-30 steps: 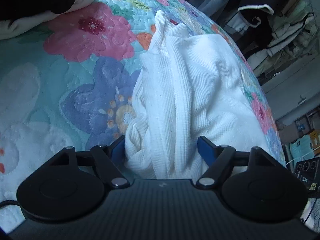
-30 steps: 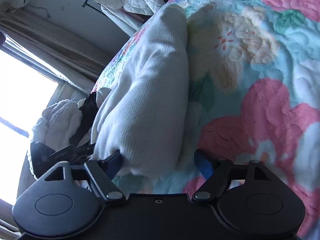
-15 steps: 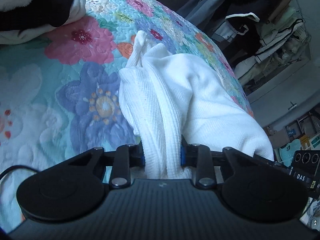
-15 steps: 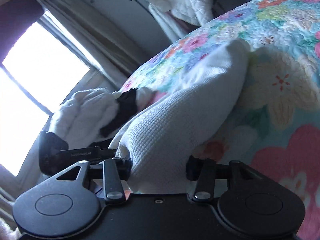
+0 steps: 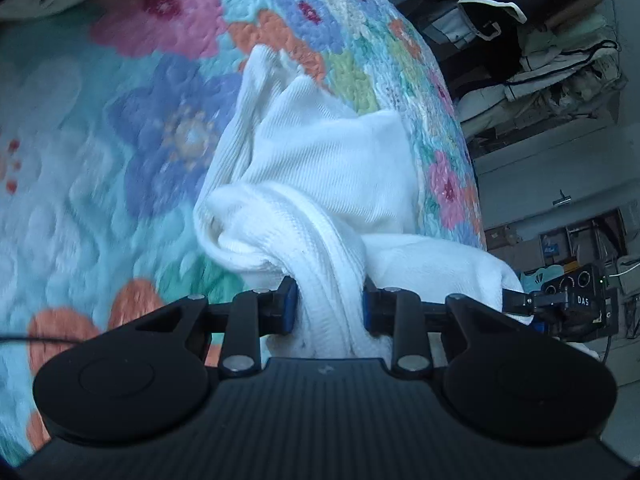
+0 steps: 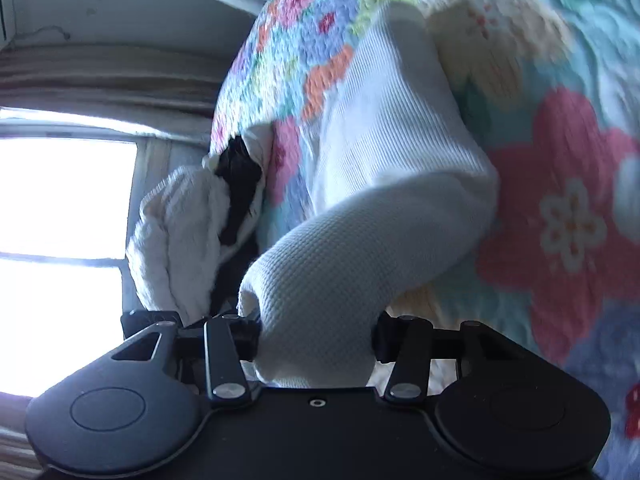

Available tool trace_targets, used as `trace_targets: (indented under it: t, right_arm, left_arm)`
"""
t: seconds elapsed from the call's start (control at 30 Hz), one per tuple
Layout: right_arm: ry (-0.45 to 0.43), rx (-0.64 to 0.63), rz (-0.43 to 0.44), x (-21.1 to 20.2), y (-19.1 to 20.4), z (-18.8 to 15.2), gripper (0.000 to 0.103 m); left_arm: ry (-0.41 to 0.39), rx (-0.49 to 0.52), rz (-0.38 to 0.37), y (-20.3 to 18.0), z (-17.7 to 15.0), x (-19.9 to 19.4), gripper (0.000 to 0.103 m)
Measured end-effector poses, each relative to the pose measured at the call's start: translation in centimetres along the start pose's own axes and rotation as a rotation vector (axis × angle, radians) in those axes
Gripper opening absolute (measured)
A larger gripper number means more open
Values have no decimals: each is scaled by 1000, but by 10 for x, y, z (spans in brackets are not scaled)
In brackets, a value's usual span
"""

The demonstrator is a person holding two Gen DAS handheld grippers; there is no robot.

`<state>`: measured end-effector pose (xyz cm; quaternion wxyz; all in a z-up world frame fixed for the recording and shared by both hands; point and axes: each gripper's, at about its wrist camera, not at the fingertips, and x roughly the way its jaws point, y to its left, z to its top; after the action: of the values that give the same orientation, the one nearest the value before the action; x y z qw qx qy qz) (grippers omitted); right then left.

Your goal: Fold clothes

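Note:
A white ribbed knit garment [image 5: 328,160] lies partly on the floral quilt [image 5: 120,128] and is lifted at both near ends. My left gripper [image 5: 330,312] is shut on a bunched edge of it, the cloth rising between the blue pads. In the right wrist view my right gripper [image 6: 316,340] is shut on a thick fold of the same garment [image 6: 384,200]. The right gripper's body also shows at the garment's right end in the left wrist view [image 5: 560,300].
A pile of white and black clothes [image 6: 200,216] lies on the quilt near the bright window [image 6: 60,240]. More clothes hang on a rack [image 5: 520,40] past the bed's far edge. Shelves and boxes [image 5: 560,248] stand at the right.
Both grippers closed on the white garment, then lifted its near edge off the quilt. The garment now bends up into a fold, and both views have shifted over the bed.

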<state>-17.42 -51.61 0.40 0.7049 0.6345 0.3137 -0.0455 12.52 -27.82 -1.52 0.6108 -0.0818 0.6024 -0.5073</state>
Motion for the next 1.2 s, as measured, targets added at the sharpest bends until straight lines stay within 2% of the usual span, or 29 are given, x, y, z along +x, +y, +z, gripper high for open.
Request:
trace_targets:
  t: [0.07,0.17,0.23,0.27,0.33,0.4,0.47,0.53,0.57,0.6,0.63,0.67,0.7,0.73,0.8,0.9,1.03,1.07,1.1,1.2]
  right_arm:
    - [-13,60,13,7,2,30,55]
    - [-62,117,-28,22,2,79,59]
    - [-111,155,-41,30,-2,106,61]
    - [-121,158,-45,31,-4,119,61]
    - [-70,128,-26,21,-12,138,61]
    - [-82,95,-37,1,-15,143,62]
    - [-135,-12,-58,-20,-8,139,64]
    - [-195,-150,-75,-37,2,131,64]
    - [-220,-243,-79,-40,8,120,63]
    - [-240,-343,-84,-42,14,106,61]
    - [-237,-451,-115,-38,20,91,52]
    - [-216,-564,-165,-30,26,74,48]
    - [-206,-667,-220,-23,32,58,47]
    - [-203,-762,-278,-16,36,42,46]
    - [-195,-924,-381,-1,44,20,46]
    - [-185,-1063,-490,25,51,18,46]
    - [-170,-1246,-636,59,60,16,46]
    - [-178,-1255,-660,65,60,22,44]
    - [-204,-1201,-668,68,58,37,44]
    - [-288,-964,-657,65,45,87,49]
  left_arm:
    - [-10,-17,13,-4,39,12,29]
    - [-5,-35,60,1,95,48,33]
    - [-9,-108,70,11,120,71,33]
    - [-18,-177,50,18,125,77,33]
    - [-39,-296,-25,32,129,79,34]
    - [-76,-313,-59,37,128,69,37]
    - [-133,-295,-66,38,128,55,37]
    - [-270,-258,-39,34,127,27,41]
    - [-339,-278,-52,35,123,13,45]
    - [-408,-308,-72,37,119,-1,46]
    - [-439,-298,-105,36,115,-10,46]
    - [-429,-253,-128,31,110,-16,46]
    - [-400,-188,-112,23,102,-17,46]
    - [-367,-119,-86,15,95,-16,46]
    - [-290,45,19,-3,78,-2,46]
    - [-218,228,132,-21,61,34,46]
    - [-226,472,279,-42,61,85,47]
    - [-224,510,310,-46,67,95,48]
    - [-207,498,318,-48,77,104,47]
    - [-197,363,243,-40,107,113,40]
